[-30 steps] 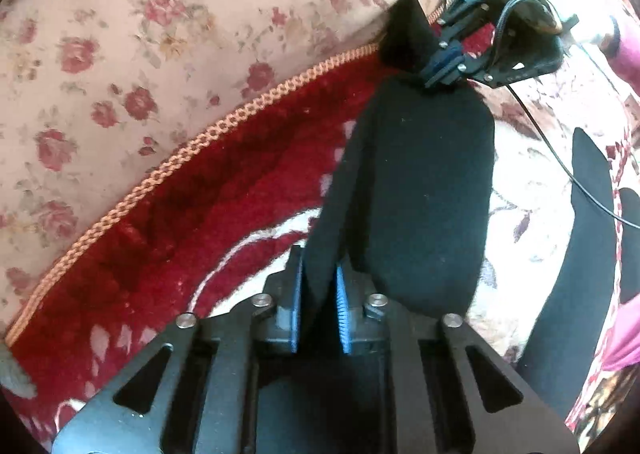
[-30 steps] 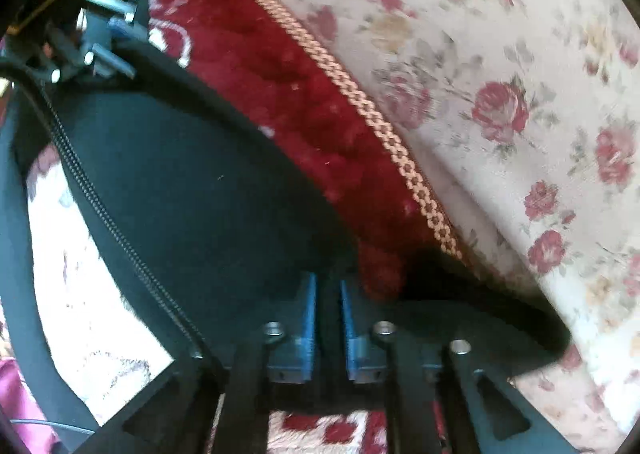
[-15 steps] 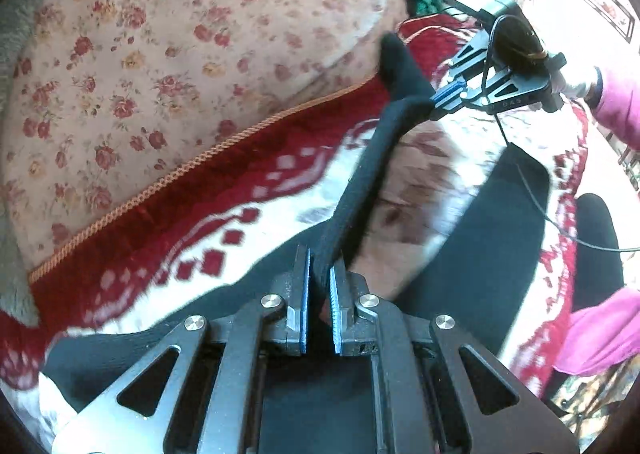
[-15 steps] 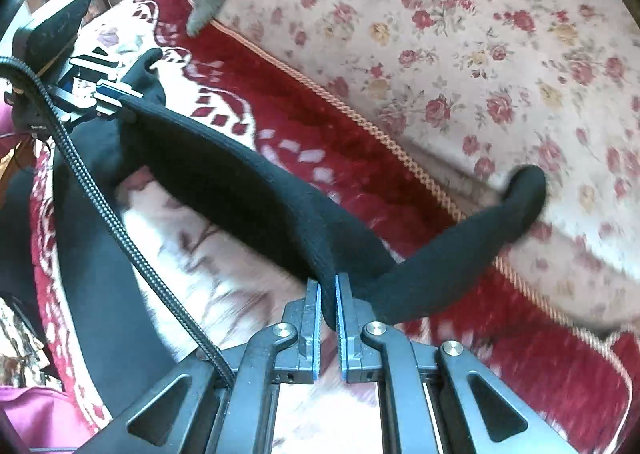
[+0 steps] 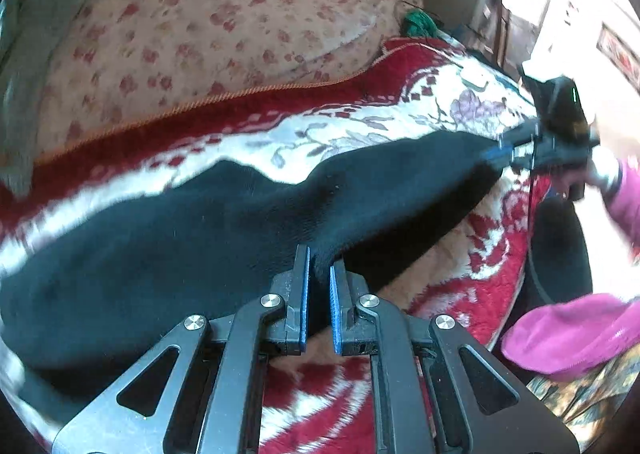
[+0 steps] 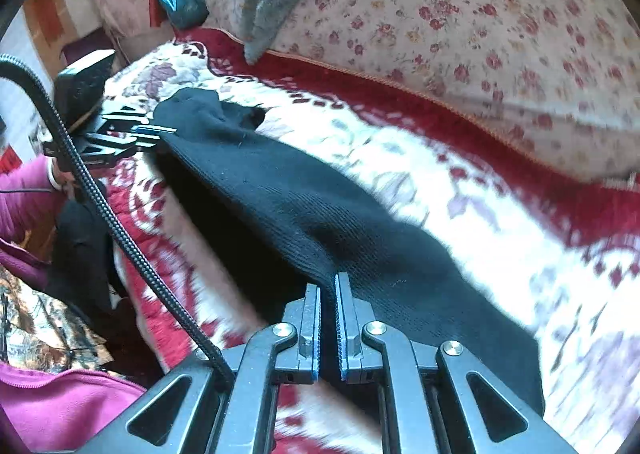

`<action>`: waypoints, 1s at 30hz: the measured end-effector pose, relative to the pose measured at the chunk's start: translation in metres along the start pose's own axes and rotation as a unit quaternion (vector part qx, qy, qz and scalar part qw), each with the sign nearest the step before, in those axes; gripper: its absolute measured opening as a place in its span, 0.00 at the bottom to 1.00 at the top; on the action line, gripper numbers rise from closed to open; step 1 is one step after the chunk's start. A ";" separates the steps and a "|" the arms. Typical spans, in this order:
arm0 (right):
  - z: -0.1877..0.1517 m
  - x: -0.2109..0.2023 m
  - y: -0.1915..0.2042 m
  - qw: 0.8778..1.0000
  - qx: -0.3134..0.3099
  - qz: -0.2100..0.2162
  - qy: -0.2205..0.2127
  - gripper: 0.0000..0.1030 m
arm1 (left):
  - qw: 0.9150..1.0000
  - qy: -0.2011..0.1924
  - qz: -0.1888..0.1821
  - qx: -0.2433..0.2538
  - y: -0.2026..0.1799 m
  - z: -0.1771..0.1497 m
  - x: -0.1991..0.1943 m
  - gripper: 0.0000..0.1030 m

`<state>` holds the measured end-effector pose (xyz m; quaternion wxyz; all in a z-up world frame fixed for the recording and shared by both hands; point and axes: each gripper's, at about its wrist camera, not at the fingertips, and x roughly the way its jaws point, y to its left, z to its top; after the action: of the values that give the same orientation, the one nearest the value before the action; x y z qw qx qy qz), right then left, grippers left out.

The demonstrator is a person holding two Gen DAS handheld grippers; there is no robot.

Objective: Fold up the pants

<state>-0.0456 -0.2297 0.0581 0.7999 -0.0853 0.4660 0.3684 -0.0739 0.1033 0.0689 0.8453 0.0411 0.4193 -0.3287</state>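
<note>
The left claw [image 5: 318, 274] and the right claw [image 6: 328, 294] each pinch an edge of the black pants [image 5: 192, 230] — the cloth hangs stretched between them, over the red and white blanket [image 6: 460, 174] on the bed.

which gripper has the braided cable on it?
The right gripper: a black braided cable runs down beside its camera. The left gripper shows none. Both are shut on the black pants.
</note>
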 end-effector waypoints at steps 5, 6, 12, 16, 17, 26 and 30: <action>-0.028 0.022 -0.001 0.998 0.058 -0.015 -0.022 0.11 | 0.998 0.019 0.011 -0.055 0.002 -0.011 0.008 0.08; -0.031 0.024 -0.002 0.997 0.071 -0.012 -0.027 0.13 | 0.998 0.020 0.016 -0.058 0.001 -0.012 0.006 0.12; -0.040 0.010 0.001 0.992 0.111 0.021 -0.064 0.43 | 0.993 -0.008 0.006 -0.118 0.011 -0.022 -0.029 0.46; -0.043 -0.001 0.002 0.984 0.150 0.051 -0.084 0.43 | 0.978 -0.050 0.042 -0.197 0.042 -0.034 -0.067 0.47; -0.043 -0.004 0.004 0.979 0.163 0.074 -0.102 0.43 | 0.973 -0.058 0.051 -0.218 0.051 -0.039 -0.073 0.48; -0.036 0.005 0.012 0.947 0.231 0.168 -0.149 0.43 | 0.893 -0.104 0.070 -0.432 0.140 -0.088 -0.082 0.57; -0.051 -0.002 0.008 0.938 0.260 0.165 -0.160 0.43 | 0.876 -0.115 0.071 -0.463 0.153 -0.087 -0.073 0.57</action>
<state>-0.0866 -0.2498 0.0333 0.7862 0.2642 0.4188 0.3698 -0.0748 0.2910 0.0350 0.8309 -0.3633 0.4197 -0.0379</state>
